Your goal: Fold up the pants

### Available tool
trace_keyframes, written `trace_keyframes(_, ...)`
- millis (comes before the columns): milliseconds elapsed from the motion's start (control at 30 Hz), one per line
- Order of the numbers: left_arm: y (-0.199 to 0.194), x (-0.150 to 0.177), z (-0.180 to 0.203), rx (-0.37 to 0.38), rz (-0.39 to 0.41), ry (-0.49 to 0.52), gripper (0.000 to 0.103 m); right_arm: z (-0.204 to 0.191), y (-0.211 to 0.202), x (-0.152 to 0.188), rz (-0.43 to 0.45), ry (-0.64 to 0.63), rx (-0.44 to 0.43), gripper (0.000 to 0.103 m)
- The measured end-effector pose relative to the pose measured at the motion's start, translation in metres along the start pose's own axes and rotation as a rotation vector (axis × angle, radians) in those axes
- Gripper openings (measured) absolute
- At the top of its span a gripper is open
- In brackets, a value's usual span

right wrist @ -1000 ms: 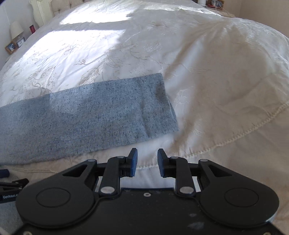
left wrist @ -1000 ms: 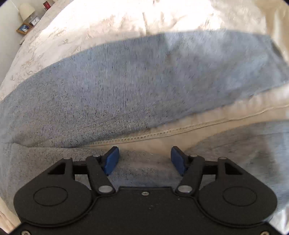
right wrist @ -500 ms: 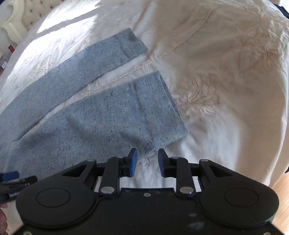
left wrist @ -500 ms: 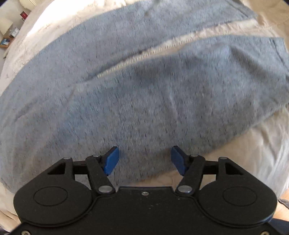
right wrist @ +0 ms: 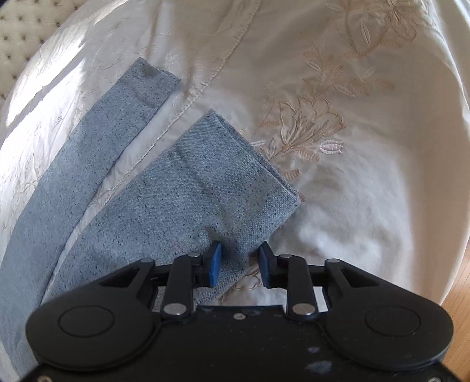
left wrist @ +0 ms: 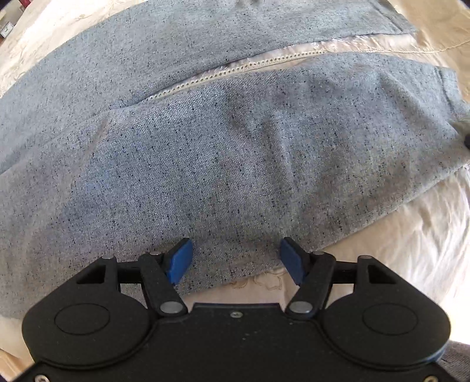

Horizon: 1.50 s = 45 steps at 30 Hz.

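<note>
Light blue speckled pants (left wrist: 223, 152) lie flat on a cream bedspread, the two legs spread apart with a strip of bedspread between them. My left gripper (left wrist: 236, 258) is open, its blue pads over the near edge of the near leg. In the right wrist view the near leg's hem (right wrist: 235, 164) and the far leg's hem (right wrist: 152, 82) show. My right gripper (right wrist: 239, 261) is open over the near leg's lower edge close to the hem corner. Neither gripper holds cloth.
The embroidered cream bedspread (right wrist: 337, 123) covers the bed, with a stitched seam (left wrist: 235, 69) running between the legs. A tufted headboard (right wrist: 17, 26) is at far left. Wooden floor (right wrist: 458, 317) shows past the bed's edge at lower right.
Both grippers have moved down and closer to the near pant leg, which now fills both views. The right gripper's jaws have opened wider. The pants have not moved.
</note>
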<state>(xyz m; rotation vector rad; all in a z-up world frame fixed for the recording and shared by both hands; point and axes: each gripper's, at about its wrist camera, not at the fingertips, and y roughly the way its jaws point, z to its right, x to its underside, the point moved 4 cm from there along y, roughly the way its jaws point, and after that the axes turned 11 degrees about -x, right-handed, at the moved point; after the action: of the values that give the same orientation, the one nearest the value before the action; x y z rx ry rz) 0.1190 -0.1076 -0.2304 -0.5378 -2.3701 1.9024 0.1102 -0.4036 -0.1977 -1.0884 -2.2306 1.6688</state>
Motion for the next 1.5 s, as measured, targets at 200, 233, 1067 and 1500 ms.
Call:
trace_keyframes(200, -0.021, 0.014, -0.011, 0.04, -0.003, -0.045, 0.067, -0.007, -0.016, 0.008, 0.023, -0.106, 0.098, 0.004)
trace_keyframes(233, -0.023, 0.014, -0.014, 0.042, -0.003, -0.051, 0.067, -0.003, -0.012, 0.011, 0.019, -0.1, 0.121, 0.004)
trace_keyframes(1067, -0.007, 0.09, -0.245, -0.231, -0.101, -0.499, 0.067, -0.014, -0.008, 0.024, 0.026, -0.162, 0.307, 0.007)
trace_keyframes(1500, -0.004, 0.081, -0.247, -0.185, -0.047, -0.551, 0.067, -0.015, -0.015, 0.023, 0.04, -0.173, 0.304, 0.006)
